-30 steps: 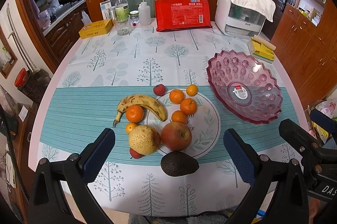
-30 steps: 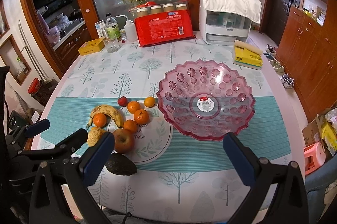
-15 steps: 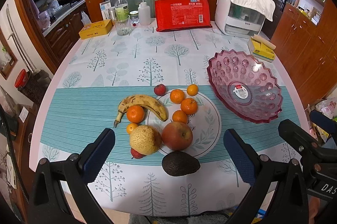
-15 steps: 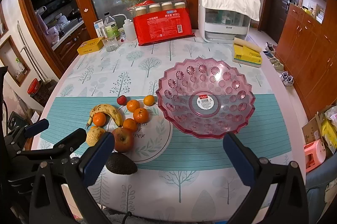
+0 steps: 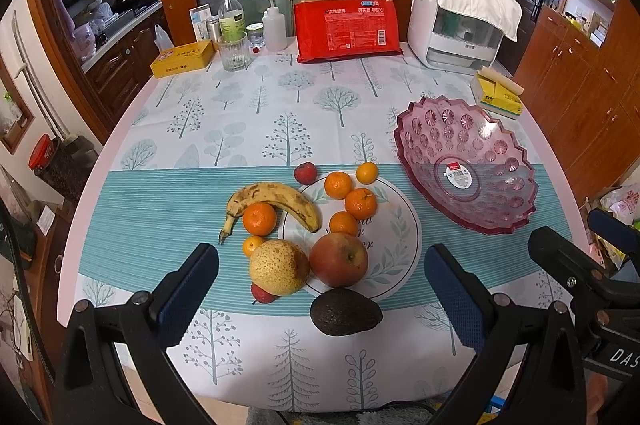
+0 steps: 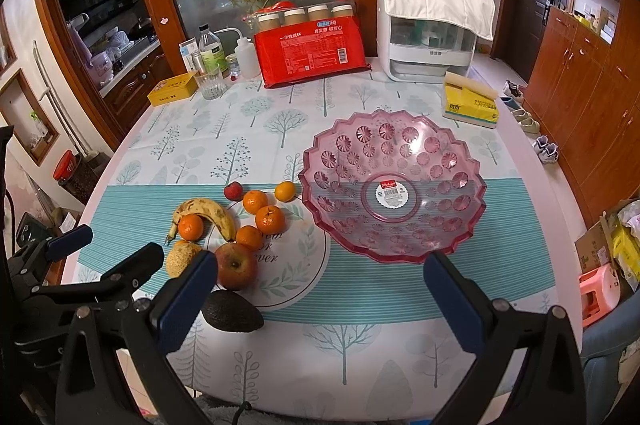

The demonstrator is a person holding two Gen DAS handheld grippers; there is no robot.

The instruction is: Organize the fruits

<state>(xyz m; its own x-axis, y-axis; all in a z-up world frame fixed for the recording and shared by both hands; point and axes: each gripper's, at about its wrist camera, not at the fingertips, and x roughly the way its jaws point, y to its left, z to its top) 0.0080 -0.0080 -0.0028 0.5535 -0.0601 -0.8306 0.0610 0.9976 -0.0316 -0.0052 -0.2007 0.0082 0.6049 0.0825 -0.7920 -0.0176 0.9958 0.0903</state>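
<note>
Both grippers hovering at the table's near edge: left gripper [image 5: 320, 289] spread wide, empty; right gripper [image 6: 320, 289] equally wide, empty. Fruit clustered left of the pink bowl [image 6: 460, 225]: banana [image 5: 276, 199], pear [image 5: 279, 267], apple [image 5: 338, 259], avocado [image 5: 345, 312], several oranges. Bowl bare.

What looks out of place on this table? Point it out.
The pink bowl still has a sticker on its bottom and holds no fruit. The fruit lies loose on the tablecloth beside it. The banana is heavily brown-spotted. Nothing is spilled.
</note>
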